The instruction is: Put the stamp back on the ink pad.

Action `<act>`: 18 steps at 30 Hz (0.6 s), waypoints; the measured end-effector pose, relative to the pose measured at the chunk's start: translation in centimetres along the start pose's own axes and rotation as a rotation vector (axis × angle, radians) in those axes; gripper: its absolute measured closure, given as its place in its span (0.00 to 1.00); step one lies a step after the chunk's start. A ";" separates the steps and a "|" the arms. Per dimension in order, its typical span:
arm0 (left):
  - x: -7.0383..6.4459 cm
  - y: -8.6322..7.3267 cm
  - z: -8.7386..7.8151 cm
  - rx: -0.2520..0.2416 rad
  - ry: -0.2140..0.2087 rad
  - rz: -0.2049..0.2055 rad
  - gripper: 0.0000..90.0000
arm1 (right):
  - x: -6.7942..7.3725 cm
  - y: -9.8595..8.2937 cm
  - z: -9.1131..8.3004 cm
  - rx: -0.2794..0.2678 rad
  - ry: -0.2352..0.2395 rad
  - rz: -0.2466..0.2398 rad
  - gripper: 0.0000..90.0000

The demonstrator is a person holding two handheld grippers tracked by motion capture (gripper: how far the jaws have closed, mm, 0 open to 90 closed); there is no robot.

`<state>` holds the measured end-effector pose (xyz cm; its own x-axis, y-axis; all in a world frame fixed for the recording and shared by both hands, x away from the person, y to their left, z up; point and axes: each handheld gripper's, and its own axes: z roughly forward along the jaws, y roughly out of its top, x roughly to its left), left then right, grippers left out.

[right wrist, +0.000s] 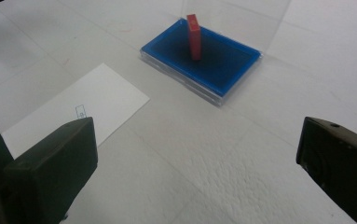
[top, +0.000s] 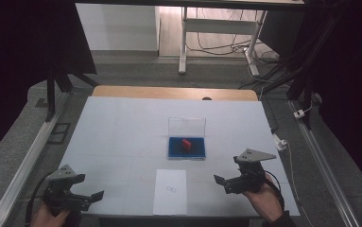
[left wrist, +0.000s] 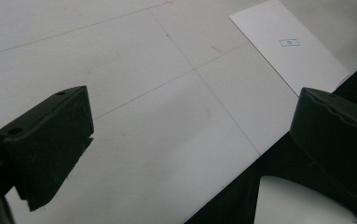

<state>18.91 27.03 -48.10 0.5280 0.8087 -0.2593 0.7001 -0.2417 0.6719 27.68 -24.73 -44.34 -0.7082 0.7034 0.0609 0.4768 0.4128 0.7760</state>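
Two claws, left claw and right claw, hover spread and empty near the desk's near corners, so the approach step is judged pending: reaching the red block upright in the blue tray at the desk's centre.

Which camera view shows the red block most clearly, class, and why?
The right gripper view: the red block stands upright on the blue tray, large and sharp, seen between the open tongs. The high view shows it as a small red spot on the tray. The left gripper view looks at the white sheet instead.
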 end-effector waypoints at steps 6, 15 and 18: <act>0.0 0.0 0.0 0.001 0.002 0.002 0.00 | -0.3 -1.4 -1.8 -0.008 -0.039 0.025 0.00; -0.1 0.0 0.0 0.001 0.010 0.008 0.00 | -0.9 -3.6 -3.7 0.006 -0.093 0.076 0.00; -0.1 0.0 0.0 0.000 0.008 0.007 0.00 | -0.9 -4.2 -4.1 0.020 -0.097 0.088 0.00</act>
<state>18.82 26.96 -48.09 0.5291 0.8113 -0.2487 0.6963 -0.2476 0.6736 24.18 -29.53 -45.10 -0.6095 0.7900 0.0665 0.5463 0.3578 0.7573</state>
